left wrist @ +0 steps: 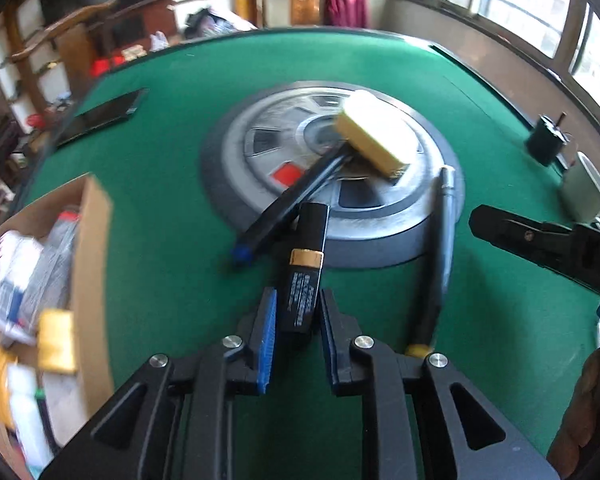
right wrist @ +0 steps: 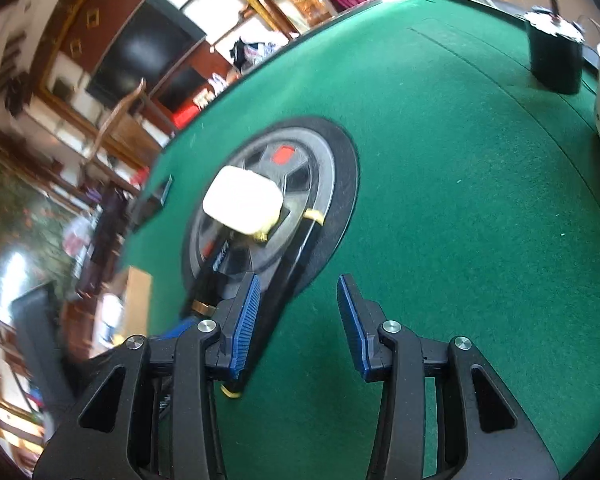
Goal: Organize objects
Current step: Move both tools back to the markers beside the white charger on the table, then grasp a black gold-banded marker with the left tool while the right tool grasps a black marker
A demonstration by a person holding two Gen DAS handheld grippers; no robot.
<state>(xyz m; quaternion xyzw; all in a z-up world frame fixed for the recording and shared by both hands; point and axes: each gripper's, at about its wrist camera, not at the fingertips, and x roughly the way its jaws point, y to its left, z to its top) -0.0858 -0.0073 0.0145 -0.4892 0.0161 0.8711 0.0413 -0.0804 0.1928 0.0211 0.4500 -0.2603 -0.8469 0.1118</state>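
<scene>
1. A black battery [left wrist: 305,270] with a gold band lies on the green counter [left wrist: 148,240], its far end against the edge of the round grey hub [left wrist: 332,216] in the counter's middle, its near end between the blue pads of the left tongs [left wrist: 298,320].
2. The left tongs stand narrow, pads closed on the battery's sides.
3. A cardboard box [left wrist: 90,264] sits at the counter's left edge; inside it are blurred white and blue packets and a yellow block [left wrist: 58,340], not clear enough to name.
4. On the hub rest a yellow-sided, white-topped block [left wrist: 374,132] and a black pen with a blue tip [left wrist: 284,208]; a grey pen with a yellow end [left wrist: 440,248] leans beside the hub.
5. The right tongs [right wrist: 298,316] hover over the counter, jaws partly apart, nothing between them; the left pad is just beside a dark pen [right wrist: 284,280].
6. A pale mug [left wrist: 584,192] and a dark cylindrical container [left wrist: 546,140] stand at the counter's far right; their contents are not visible.
7. A dark phone [left wrist: 100,118] lies at far left.
</scene>
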